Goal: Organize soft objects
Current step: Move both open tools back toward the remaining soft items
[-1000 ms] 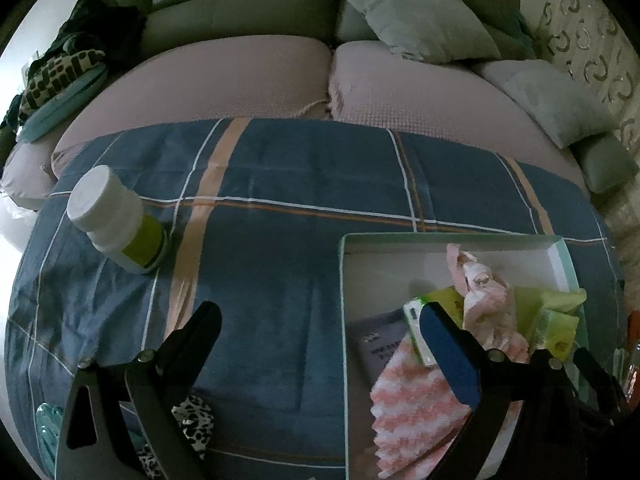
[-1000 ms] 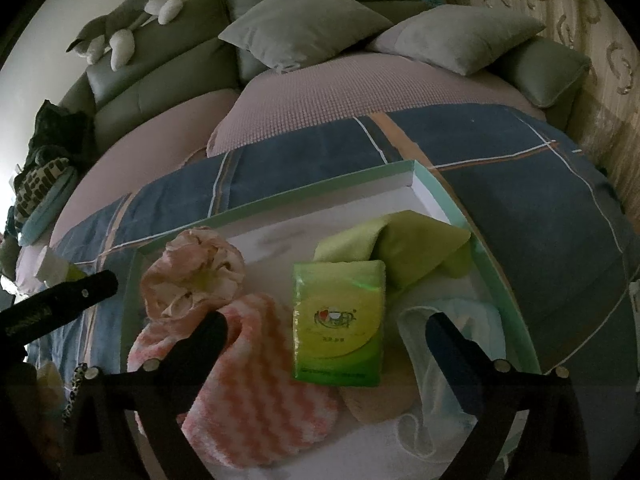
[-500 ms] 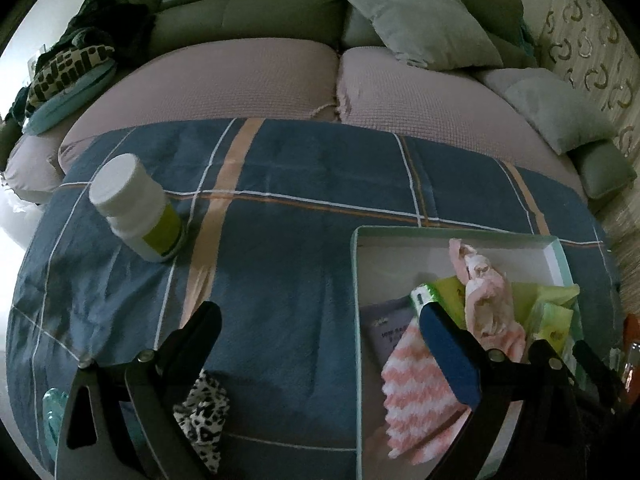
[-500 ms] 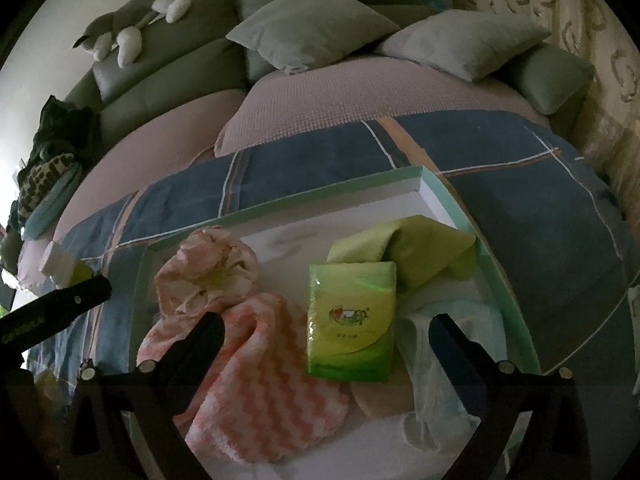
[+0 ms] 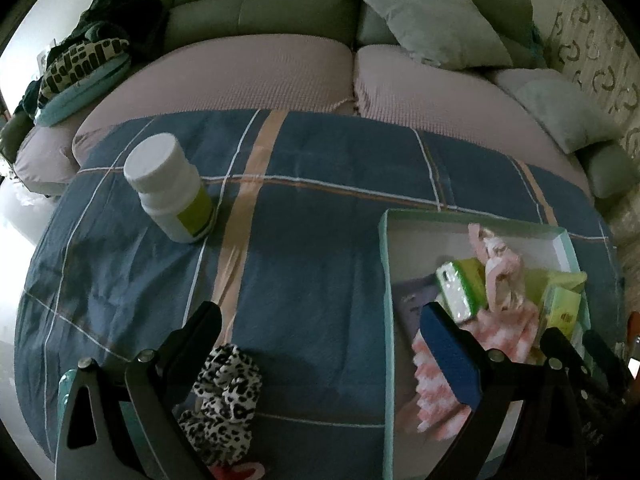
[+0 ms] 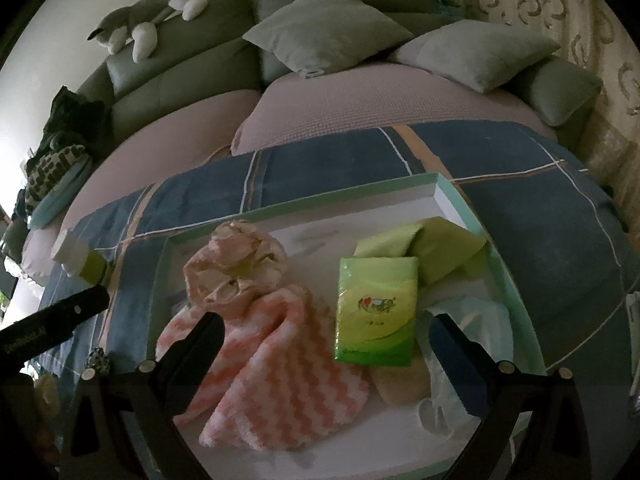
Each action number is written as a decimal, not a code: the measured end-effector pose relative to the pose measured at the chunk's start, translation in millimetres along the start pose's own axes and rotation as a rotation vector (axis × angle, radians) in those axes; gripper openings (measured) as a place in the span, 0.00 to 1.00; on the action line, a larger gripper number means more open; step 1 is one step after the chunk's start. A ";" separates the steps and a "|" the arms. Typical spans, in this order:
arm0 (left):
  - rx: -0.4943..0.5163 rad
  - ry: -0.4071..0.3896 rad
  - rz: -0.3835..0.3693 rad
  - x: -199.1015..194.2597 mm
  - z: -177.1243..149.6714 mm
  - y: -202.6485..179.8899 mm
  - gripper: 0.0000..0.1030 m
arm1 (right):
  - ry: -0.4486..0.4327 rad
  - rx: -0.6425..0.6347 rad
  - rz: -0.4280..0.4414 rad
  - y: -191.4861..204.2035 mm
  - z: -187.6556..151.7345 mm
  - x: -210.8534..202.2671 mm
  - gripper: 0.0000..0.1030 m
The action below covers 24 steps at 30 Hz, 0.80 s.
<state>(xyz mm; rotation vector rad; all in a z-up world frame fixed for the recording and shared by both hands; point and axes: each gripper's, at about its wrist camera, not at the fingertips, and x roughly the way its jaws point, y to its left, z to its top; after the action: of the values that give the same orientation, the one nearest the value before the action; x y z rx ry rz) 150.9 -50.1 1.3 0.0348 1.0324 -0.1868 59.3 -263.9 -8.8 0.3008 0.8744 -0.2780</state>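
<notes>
A mint-rimmed white box (image 6: 496,256) lies on the blue plaid blanket (image 5: 320,280). It holds a pink-and-white zigzag cloth (image 6: 276,352), a pink scrunched fabric piece (image 6: 236,268), a green tissue pack (image 6: 376,312), a yellow-green cloth (image 6: 440,248) and a pale blue-white item (image 6: 480,320). A leopard-print scrunchie (image 5: 224,396) lies on the blanket by the left finger of my left gripper (image 5: 324,348), which is open and empty. My right gripper (image 6: 328,344) is open and empty above the box. The box also shows in the left wrist view (image 5: 386,280).
A white bottle with a green label (image 5: 172,188) stands on the blanket at the left. Grey cushions (image 6: 328,28) and a plush toy (image 6: 148,16) lie on the sofa behind. A pile of clothes (image 5: 80,60) sits at the far left.
My left gripper has drawn back and to the left, bringing the leopard scrunchie more into view. My right gripper has pulled back slightly from the box. Both stay open.
</notes>
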 end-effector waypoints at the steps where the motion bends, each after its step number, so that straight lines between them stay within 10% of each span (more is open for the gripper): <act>1: 0.001 0.005 0.003 0.2 -1.1 1.2 0.97 | 0.001 -0.004 0.000 1.5 -0.7 -0.6 1.00; 24: -0.045 0.038 0.090 -20.2 -27.5 49.0 0.96 | 0.043 -0.116 0.055 49.5 -29.1 -13.7 1.00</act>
<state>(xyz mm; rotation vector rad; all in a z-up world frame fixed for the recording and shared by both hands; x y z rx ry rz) 125.8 4.1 1.5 0.0438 1.0700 -0.0816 48.1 -205.9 -8.6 0.2234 0.9199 -0.1698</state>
